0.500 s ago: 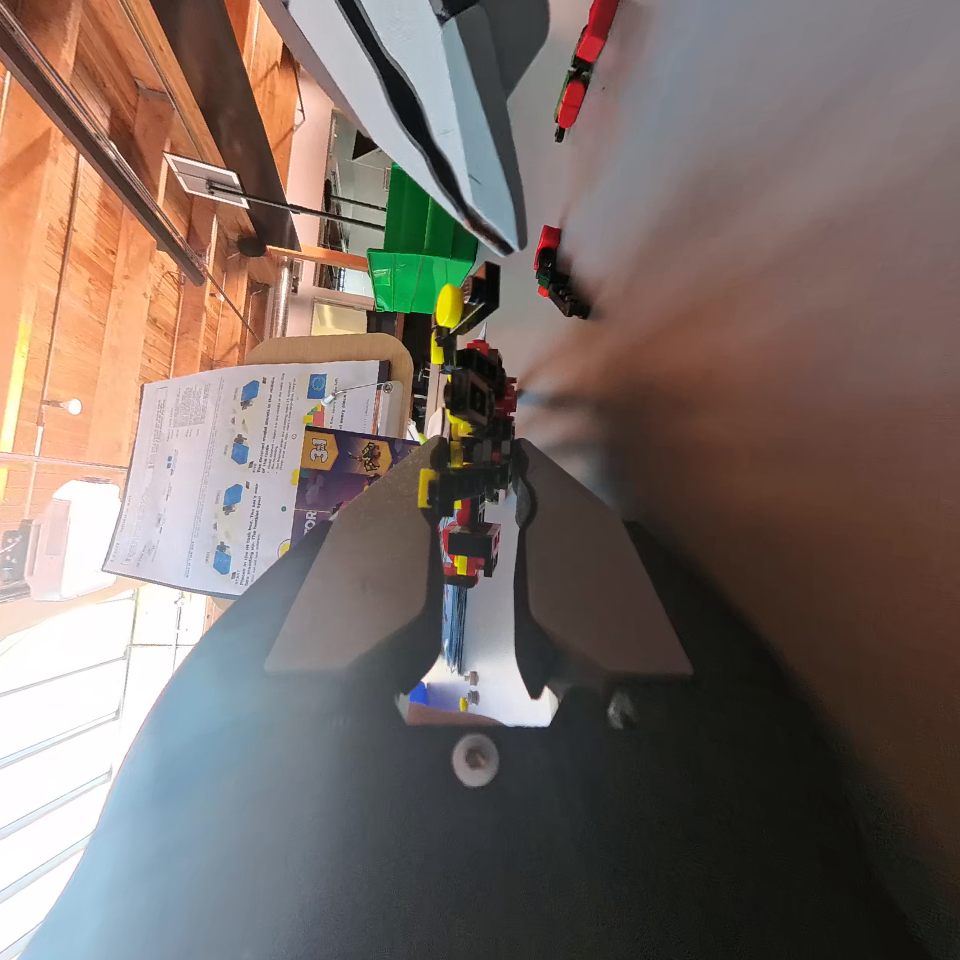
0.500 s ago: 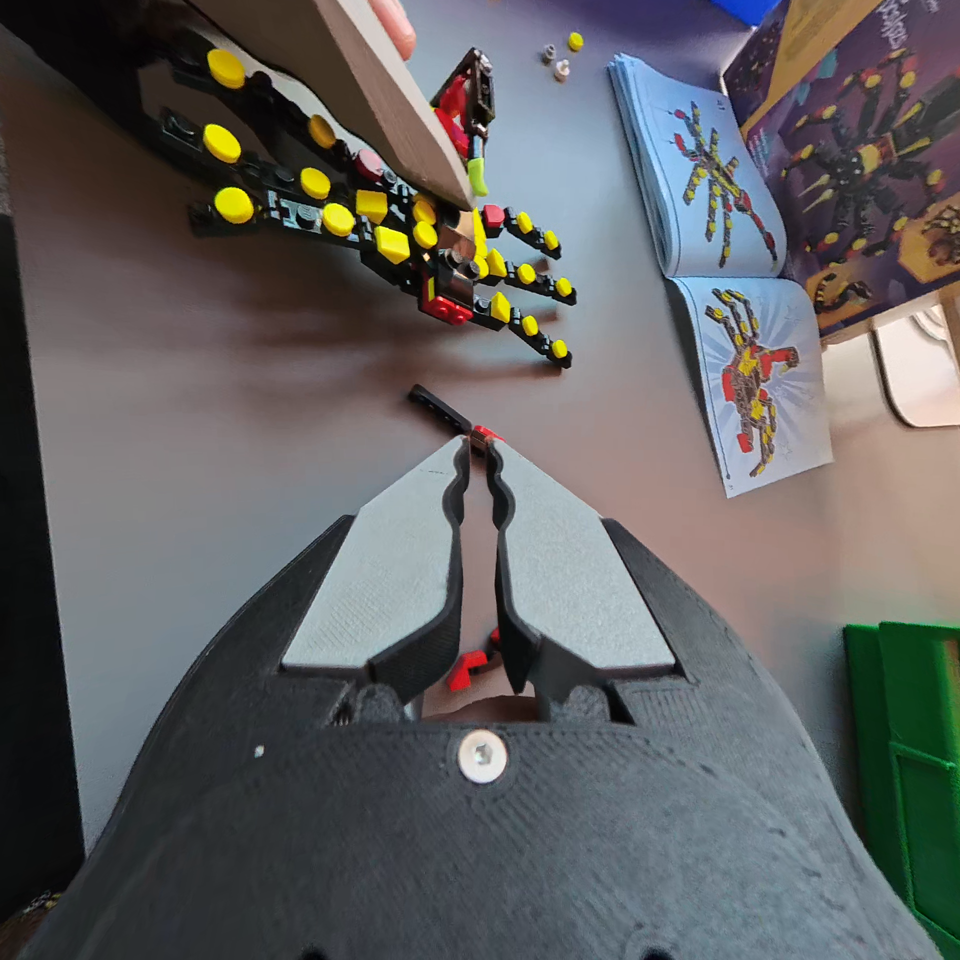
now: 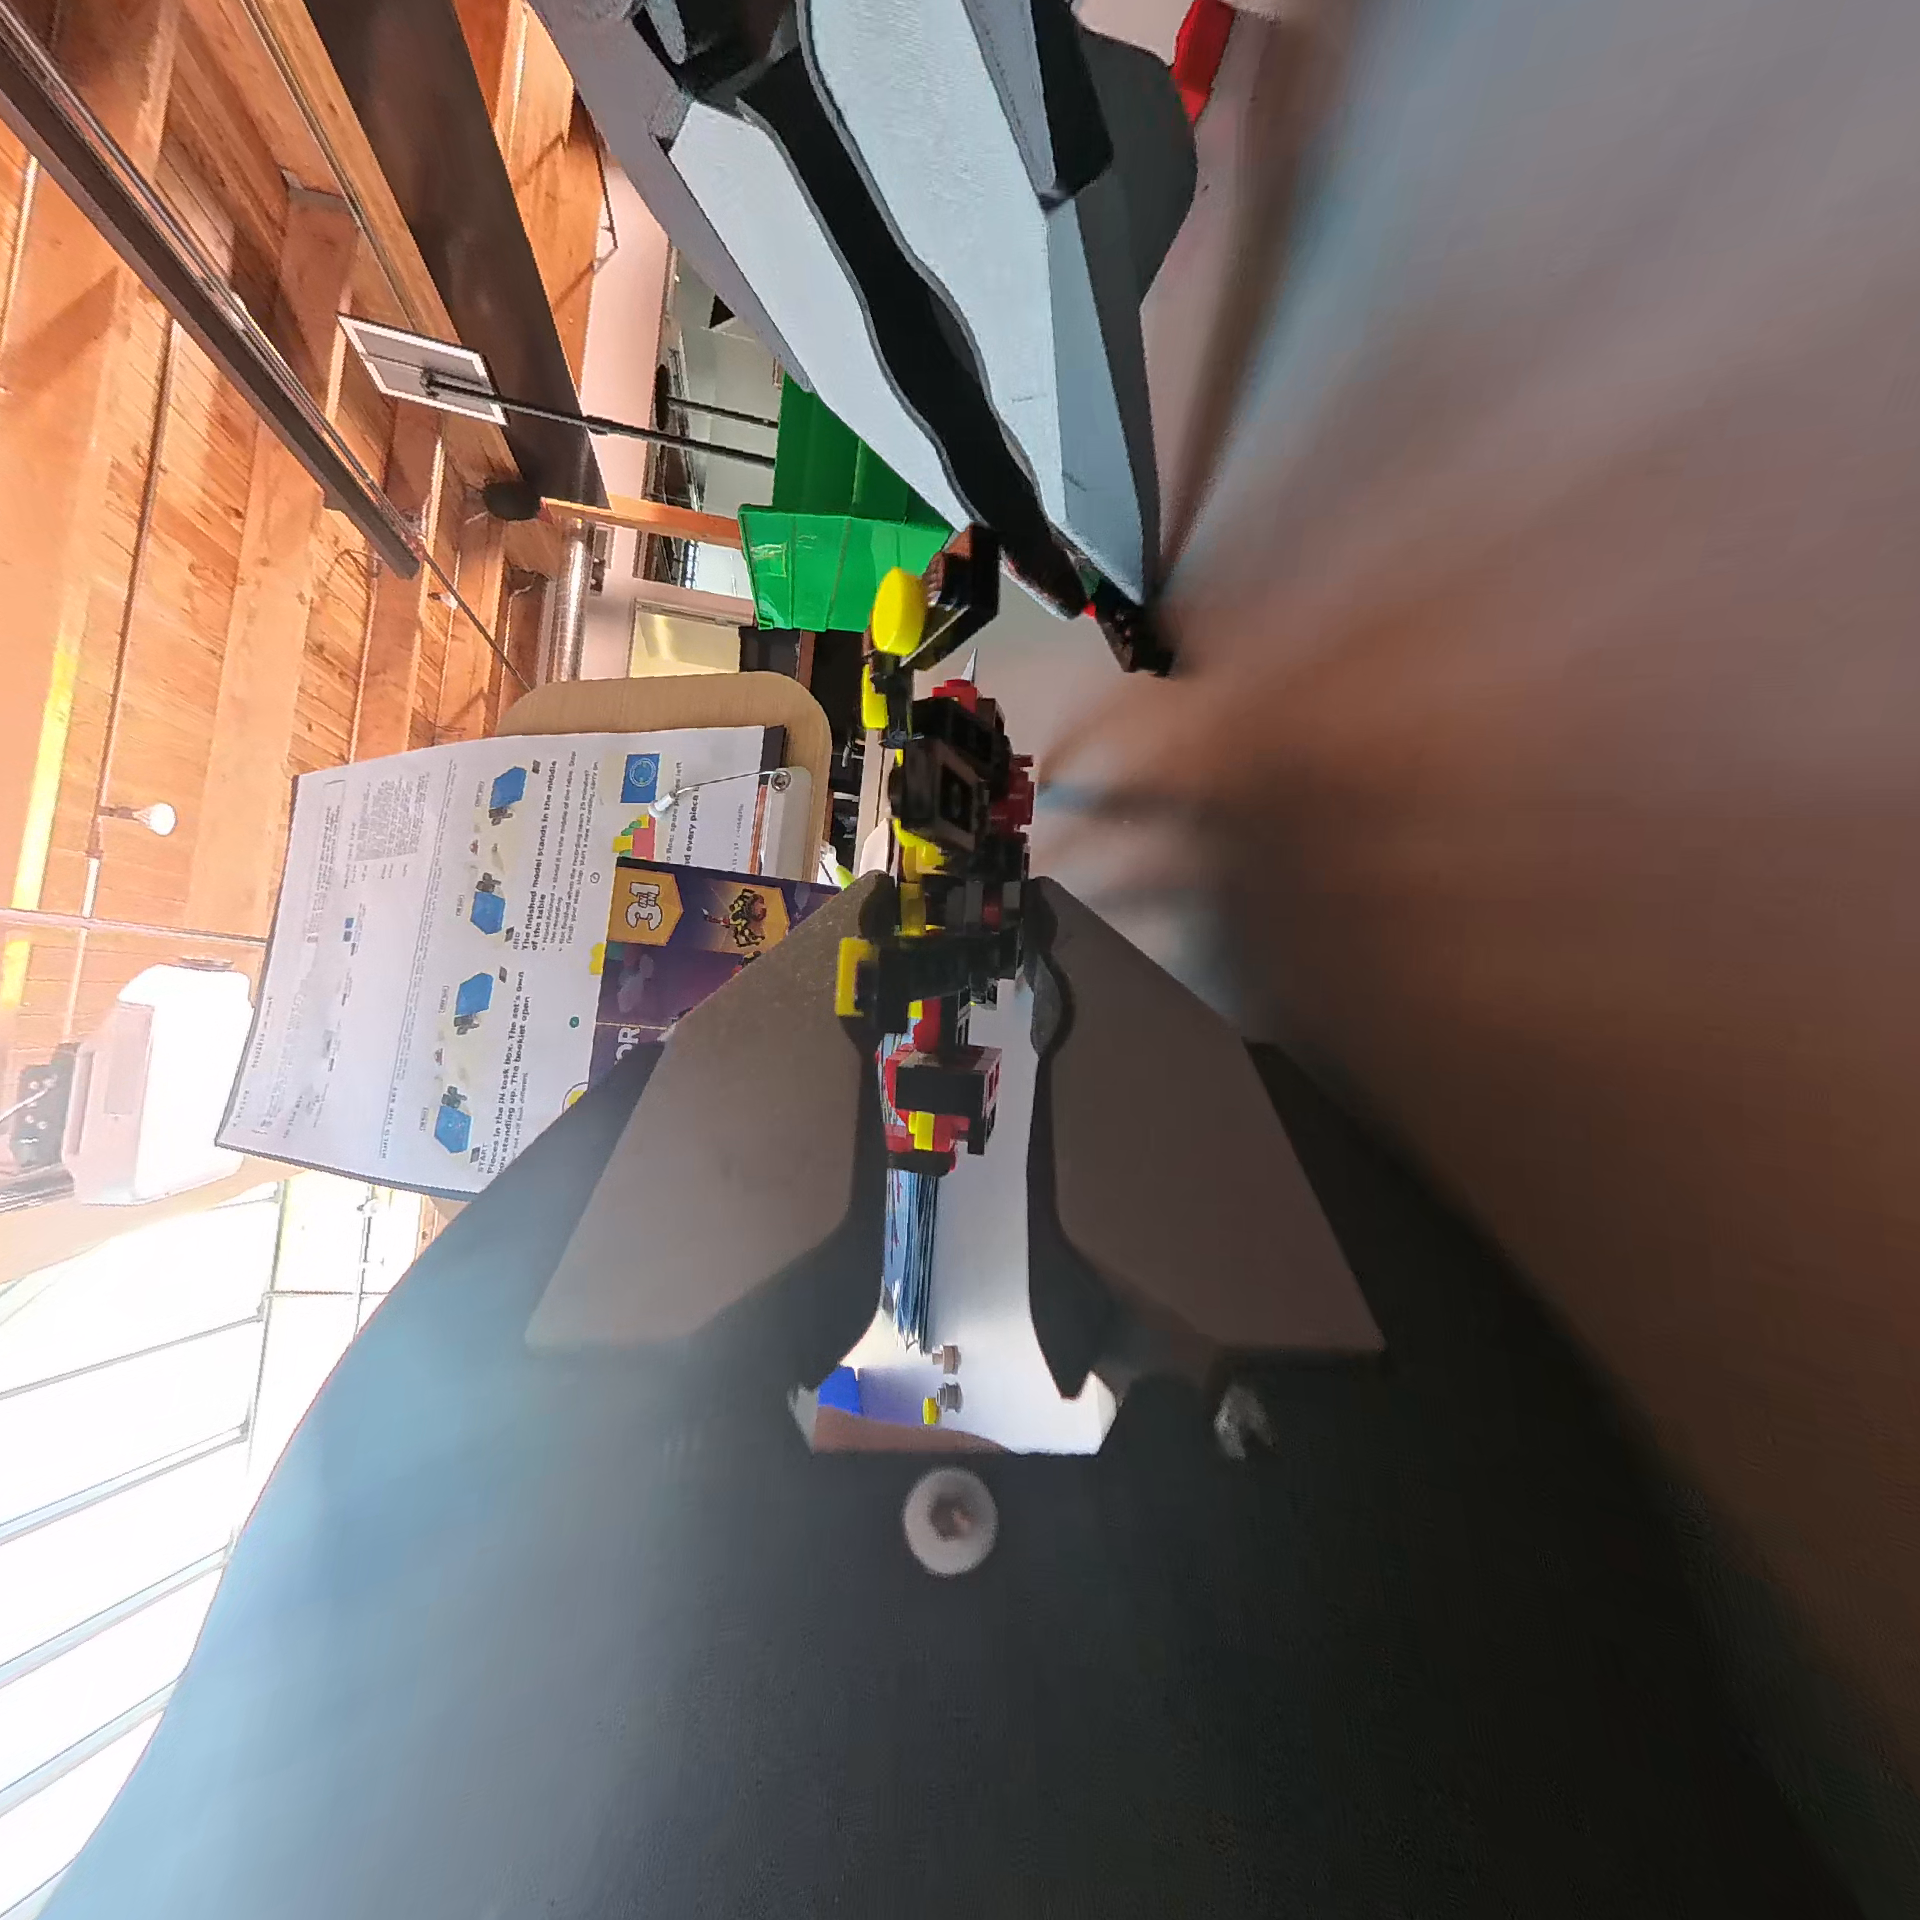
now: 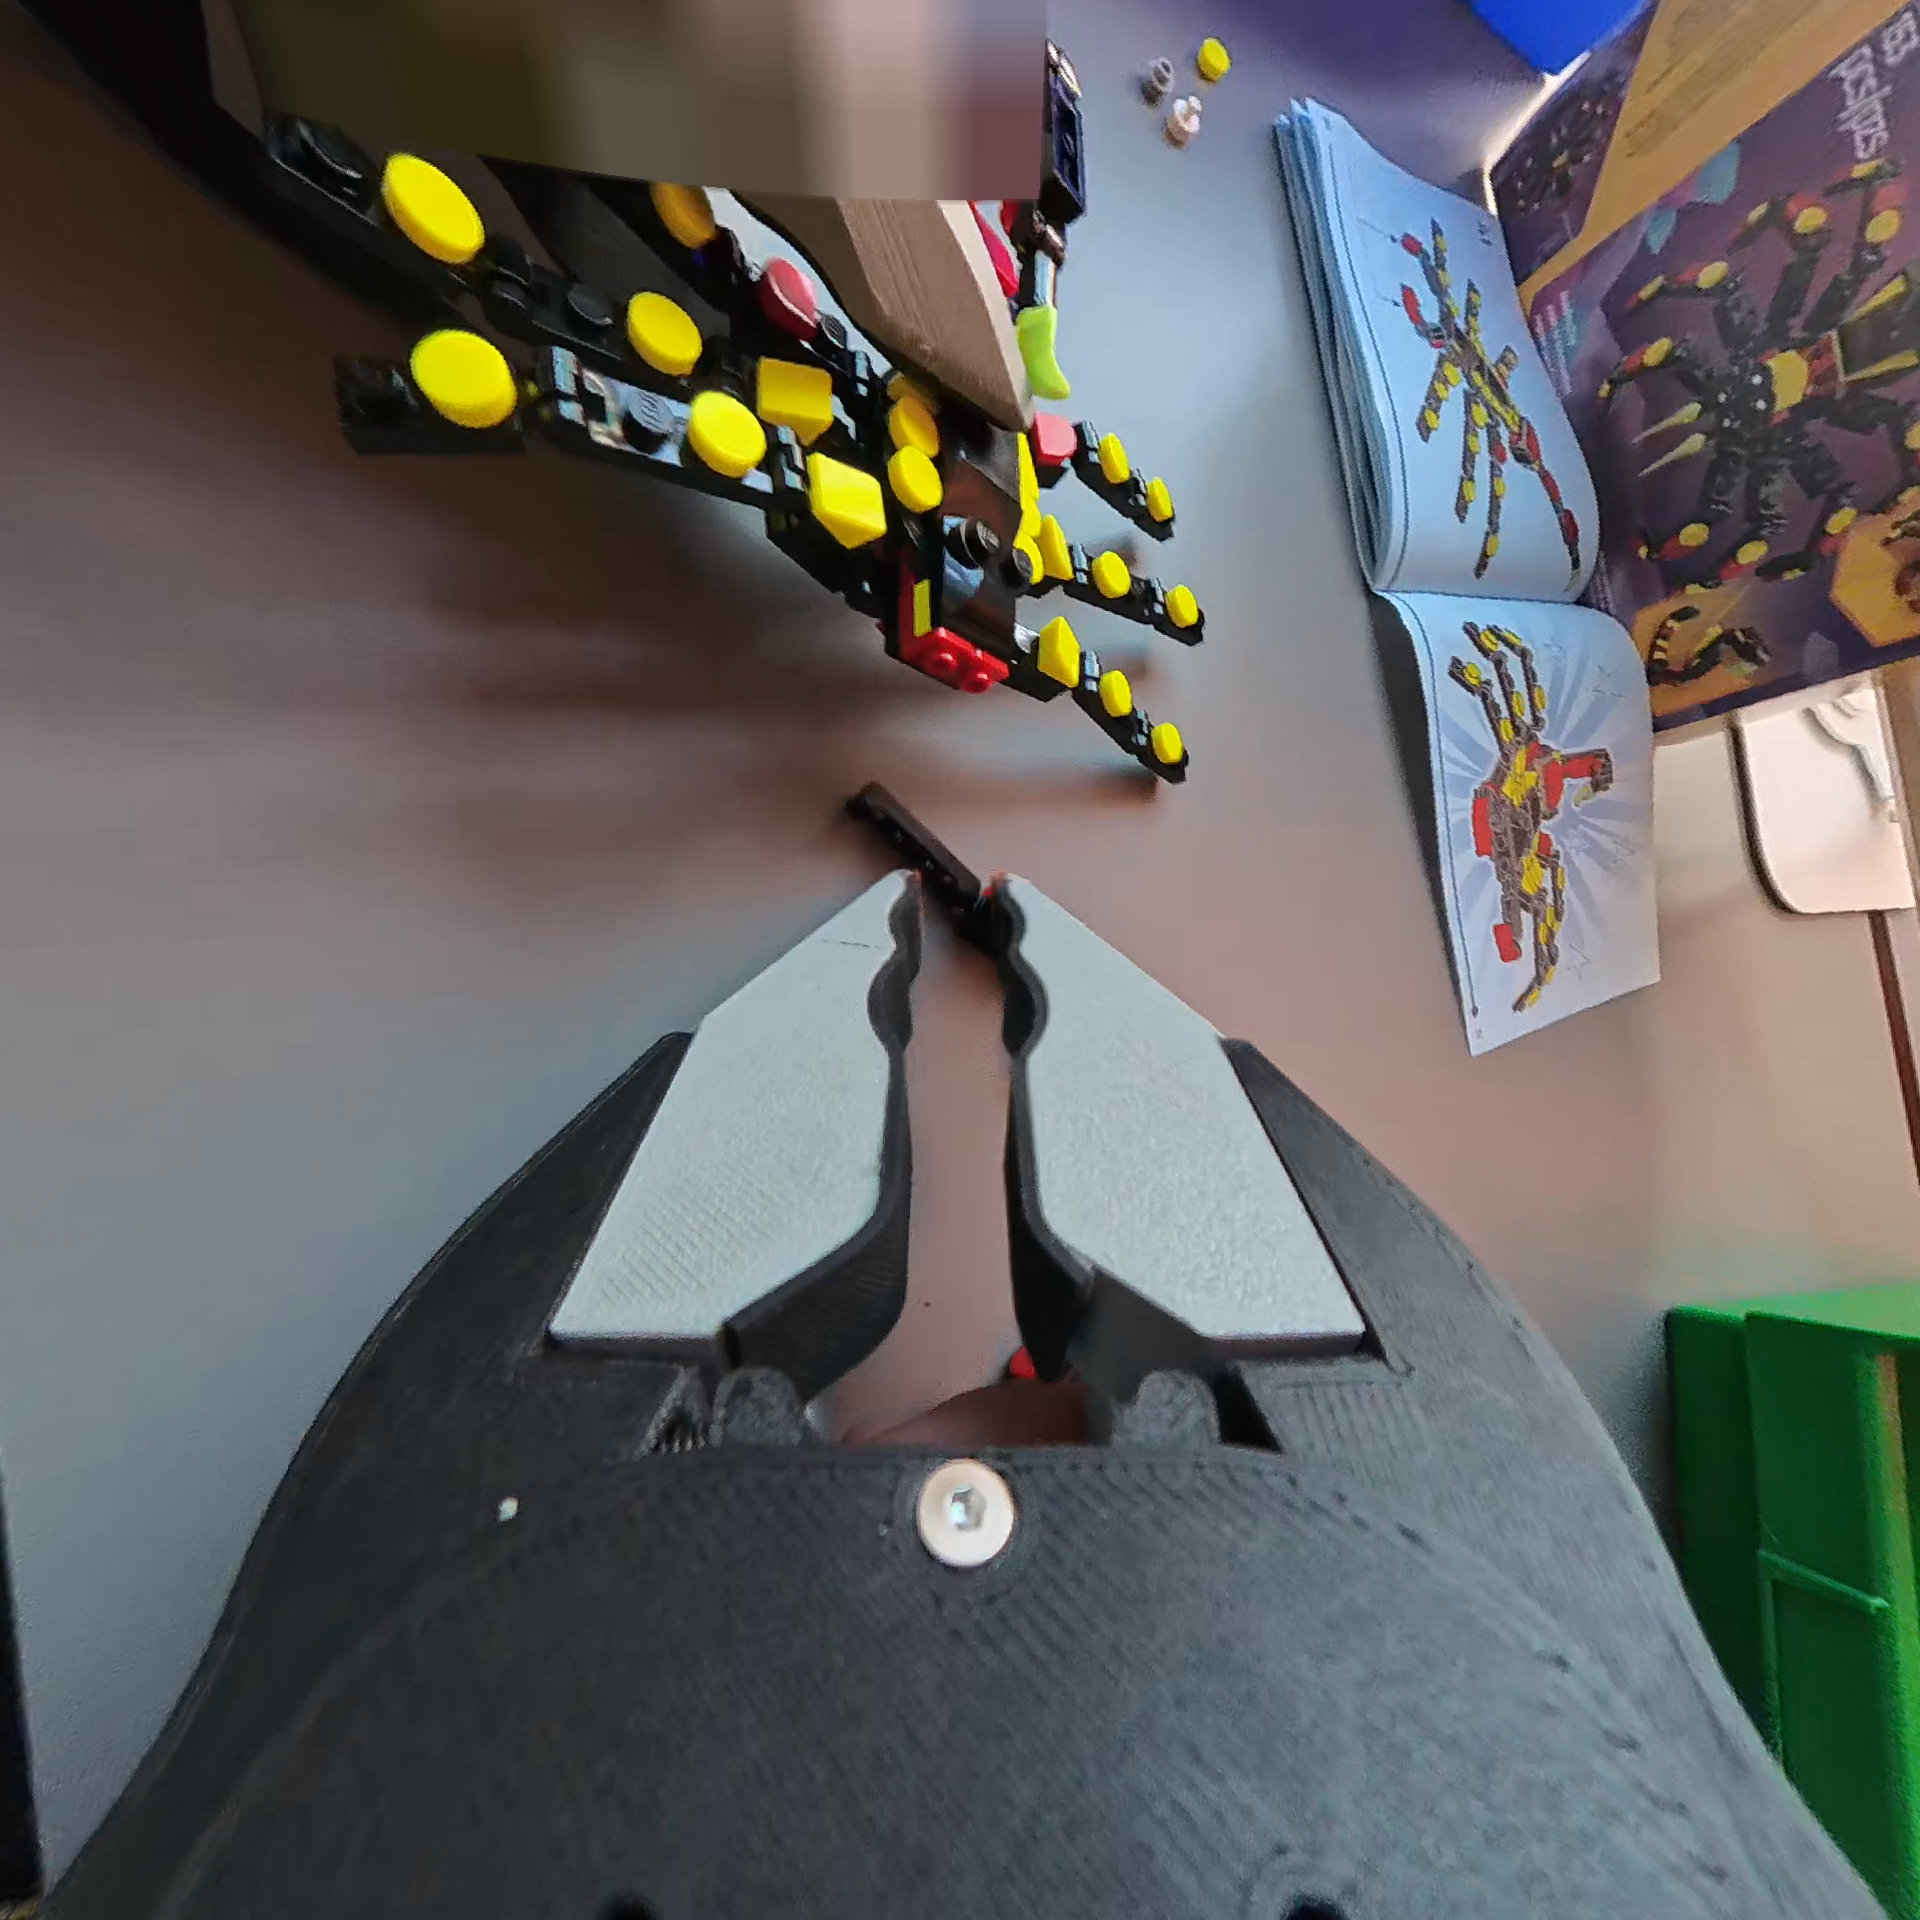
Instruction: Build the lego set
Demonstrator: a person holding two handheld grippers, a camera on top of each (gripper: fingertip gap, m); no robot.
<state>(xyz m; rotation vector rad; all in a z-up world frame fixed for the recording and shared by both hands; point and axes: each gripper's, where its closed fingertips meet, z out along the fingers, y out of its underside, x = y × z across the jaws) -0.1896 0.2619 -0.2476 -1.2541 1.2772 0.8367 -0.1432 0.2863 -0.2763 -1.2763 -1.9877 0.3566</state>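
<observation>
With the left gripper (image 3: 940,925) clenched on the black, yellow and red spider model (image 4: 904,509) at twelve o'clock on the tabletop (image 4: 416,831), the right gripper (image 4: 951,894) pinches a thin black piece (image 4: 914,847), which next likely needs aligning onto the model.

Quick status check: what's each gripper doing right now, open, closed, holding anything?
Left gripper: shut on the spider model, gripping its body.
Right gripper: shut on a small black leg piece with a red end, tip on the table.
</observation>
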